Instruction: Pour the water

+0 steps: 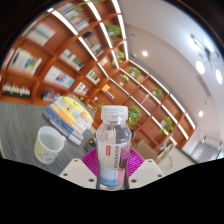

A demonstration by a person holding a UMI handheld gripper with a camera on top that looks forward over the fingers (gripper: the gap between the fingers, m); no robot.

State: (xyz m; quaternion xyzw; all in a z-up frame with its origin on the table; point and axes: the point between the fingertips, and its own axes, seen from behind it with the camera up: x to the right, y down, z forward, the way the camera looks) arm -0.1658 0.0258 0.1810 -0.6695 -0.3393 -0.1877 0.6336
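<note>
A clear plastic water bottle (112, 145) with a white cap and a red and pink label stands upright between my fingers. My gripper (112, 163) is shut on the bottle, its magenta pads (91, 160) pressing on both sides of the label. The view is tilted, so the bottle looks lifted off its support. To the left of the bottle, lower and farther off, is a pale yellow-white cup (49, 145), open at the top. What is inside the cup cannot be made out.
Wooden bookshelves (60, 50) with books rise behind and to the left. A stack of colourful books (72, 115) lies on a table behind the cup. Ceiling lights and potted plants (150, 110) show to the right.
</note>
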